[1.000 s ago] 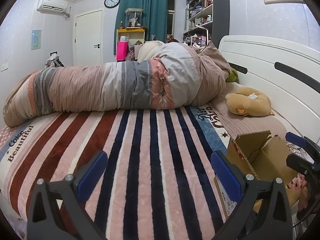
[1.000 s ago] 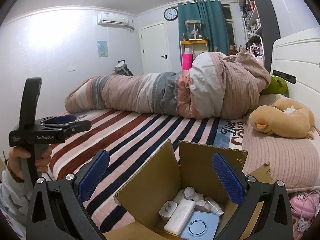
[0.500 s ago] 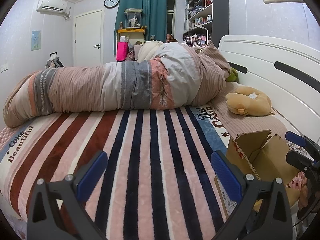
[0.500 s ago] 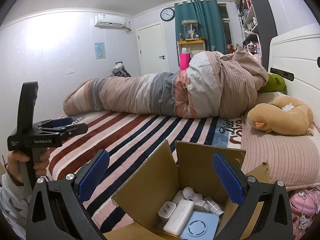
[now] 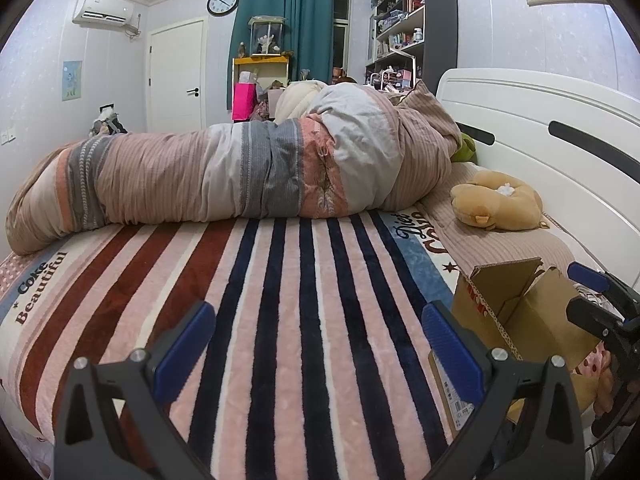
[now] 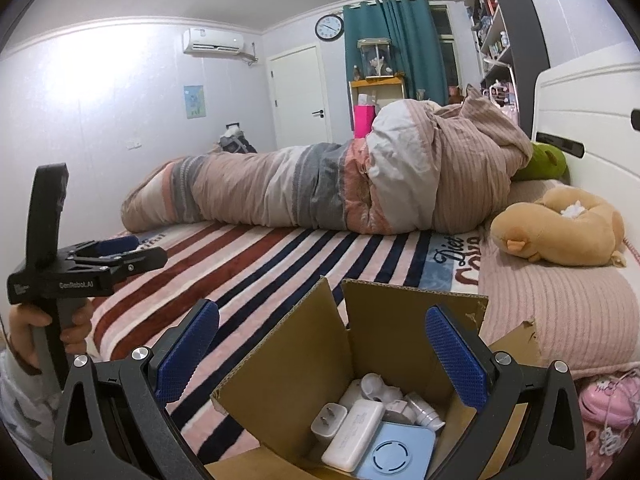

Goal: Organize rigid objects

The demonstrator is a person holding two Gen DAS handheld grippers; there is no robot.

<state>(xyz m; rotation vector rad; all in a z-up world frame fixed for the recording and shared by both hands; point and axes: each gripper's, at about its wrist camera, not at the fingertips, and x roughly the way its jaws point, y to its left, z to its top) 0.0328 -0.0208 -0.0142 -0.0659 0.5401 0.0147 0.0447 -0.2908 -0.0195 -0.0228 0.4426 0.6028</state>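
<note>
An open cardboard box [image 6: 296,364] stands on the striped bed; it also shows in the left wrist view [image 5: 520,316]. Inside lie a white power bank [image 6: 354,434], a white plug adapter [image 6: 329,424], a light blue square device [image 6: 394,454] and several small white parts [image 6: 396,400]. My right gripper [image 6: 320,352] is open and empty, just above the box opening. My left gripper [image 5: 316,344] is open and empty over the striped blanket, left of the box. It also shows in the right wrist view [image 6: 116,256], held by a hand.
A rolled duvet [image 5: 240,176] lies across the far side of the bed. A tan plush toy [image 5: 496,206] sits by the white headboard [image 5: 540,140]. A pink item [image 6: 608,396] lies right of the box. The striped blanket [image 5: 280,280] spreads ahead.
The right wrist view has shifted slightly; the box sits a bit further right and lower in view. The left gripper has barely moved. Both stay open.
</note>
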